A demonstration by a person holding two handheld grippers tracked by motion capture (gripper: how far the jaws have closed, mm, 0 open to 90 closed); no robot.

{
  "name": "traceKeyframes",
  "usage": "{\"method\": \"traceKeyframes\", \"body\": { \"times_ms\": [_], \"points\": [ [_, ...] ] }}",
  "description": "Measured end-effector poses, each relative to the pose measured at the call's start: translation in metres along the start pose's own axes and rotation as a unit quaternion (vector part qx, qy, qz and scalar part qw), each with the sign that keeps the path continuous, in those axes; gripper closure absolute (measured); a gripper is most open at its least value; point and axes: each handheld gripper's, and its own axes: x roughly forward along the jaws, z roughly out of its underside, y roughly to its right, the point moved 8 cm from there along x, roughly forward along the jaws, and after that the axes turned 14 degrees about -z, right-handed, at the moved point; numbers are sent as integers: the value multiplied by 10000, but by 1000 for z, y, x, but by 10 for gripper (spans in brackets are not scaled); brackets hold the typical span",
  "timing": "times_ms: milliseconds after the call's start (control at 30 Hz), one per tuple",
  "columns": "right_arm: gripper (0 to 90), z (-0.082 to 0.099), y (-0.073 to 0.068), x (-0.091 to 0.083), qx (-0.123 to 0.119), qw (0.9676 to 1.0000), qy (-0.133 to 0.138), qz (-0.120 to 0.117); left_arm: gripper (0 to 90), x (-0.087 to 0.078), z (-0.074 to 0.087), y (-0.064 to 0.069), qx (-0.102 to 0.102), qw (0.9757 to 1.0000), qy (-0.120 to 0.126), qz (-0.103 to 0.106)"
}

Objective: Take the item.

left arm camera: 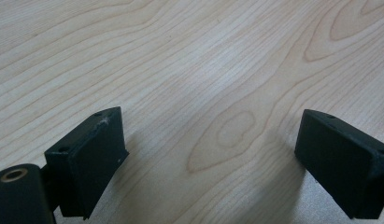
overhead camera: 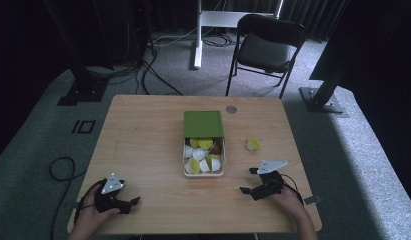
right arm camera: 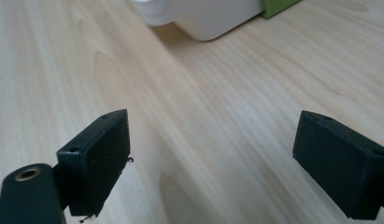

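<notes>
A dark room with grey carpet surrounds the pale wooden worktop [overhead camera: 143,130]; at its centre sits a white plastic box [overhead camera: 203,172] of small yellow and white cups, its green lid [overhead camera: 203,124] slid back toward the far edge; bare wood lies wide on both sides; the left gripper [overhead camera: 131,202] rests by the near edge, fingers [left arm camera: 89,158] spread apart, empty; the right gripper [overhead camera: 248,181] likewise, near the box; one loose yellow-topped cup [overhead camera: 252,144] stands just right of the box.

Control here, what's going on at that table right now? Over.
Left gripper open, empty, near table edge. Right gripper open, empty, short of the white box. Box half covered by green lid, small cups inside; one cup loose beside it. Nothing in between.
</notes>
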Motion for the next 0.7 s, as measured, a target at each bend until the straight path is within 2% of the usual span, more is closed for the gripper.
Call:
{"method": "traceKeyframes", "body": {
  "times_ms": [167,233,267,333,400,533,700],
  "points": [
    [111,8,-8,-1,-112,9999,-46,-98,96,0,0,0,0,10000,-1,0],
    [111,13,-12,0,-261,9993,-168,-210,96,0,0,0,0,10000,0,-1],
    [111,13,-12,0,-261,9993,-168,-210,96,0,0,0,0,10000,0,-1],
    [111,20,-17,3,-354,9980,-358,-390,96,0,0,0,0,10000,-1,0],
    [111,24,-19,3,-354,9972,-475,-447,96,0,0,0,1,10000,-1,0],
    [110,25,-19,2,-496,9975,-444,-251,96,0,0,0,0,10000,-1,0],
    [110,32,-17,1,-417,9977,-485,-229,96,0,0,0,1,10000,-1,0]
  ]
}}
